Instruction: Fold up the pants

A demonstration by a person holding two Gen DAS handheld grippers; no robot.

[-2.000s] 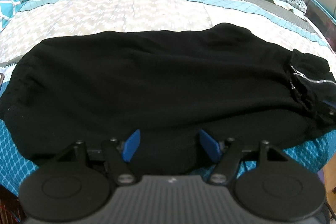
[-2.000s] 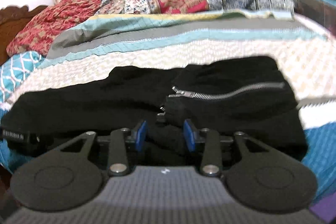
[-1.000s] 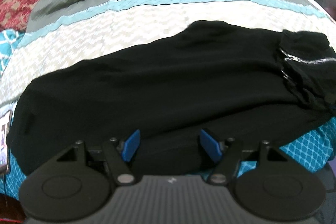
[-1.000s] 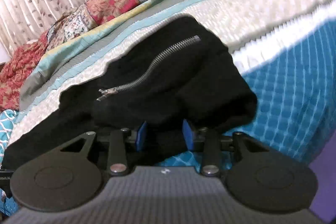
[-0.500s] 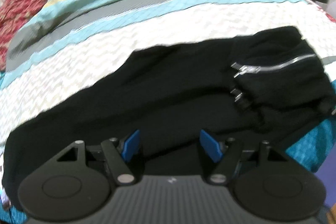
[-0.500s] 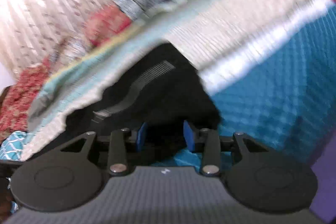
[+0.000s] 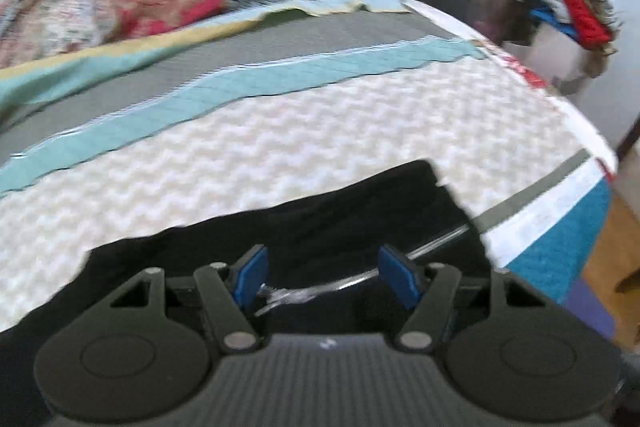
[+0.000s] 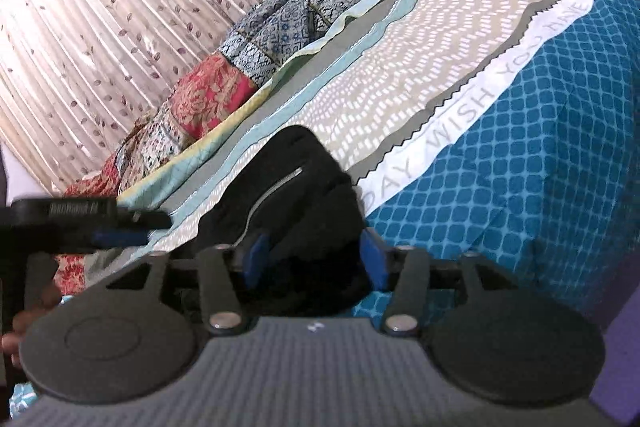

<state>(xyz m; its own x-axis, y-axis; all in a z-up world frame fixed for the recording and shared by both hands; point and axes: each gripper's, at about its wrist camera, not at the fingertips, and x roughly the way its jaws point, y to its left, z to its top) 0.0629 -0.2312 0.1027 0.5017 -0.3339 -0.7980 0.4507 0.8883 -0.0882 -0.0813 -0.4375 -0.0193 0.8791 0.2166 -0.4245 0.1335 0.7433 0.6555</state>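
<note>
A: Since both claws are seen parked at one end of the black pants [image 7: 320, 219], which lie on the bed [image 7: 280, 147] near its teal edge, a fold step is judged to be about to start rather than finished.

B: Are the pants gripped?

A: No grip is shown. The left claw [image 7: 326, 277] is spread wide, with the zipper [image 7: 352, 279] and dark cloth lying between its blue pads [image 7: 248, 273], and no pinch is seen. The right claw [image 8: 314, 259] is also parted, a bunched end of cloth sitting between the pads; whether the pads touch it cannot be told.

B: What is called for next?

A: By judgement, both claws would have to be closed on the end of the garment, which would then be lifted and carried over the rest, with the edge kept level so the layers do not bunch.

B: What is offered by one view and not the other?

A: In the left wrist view the zipper is shown close up, though blurred. Only in the right wrist view are the other tool [image 8: 80, 223], the curtain [image 8: 120, 7] and the lettered strip [image 8: 472, 107] of the bedspread seen.
</note>
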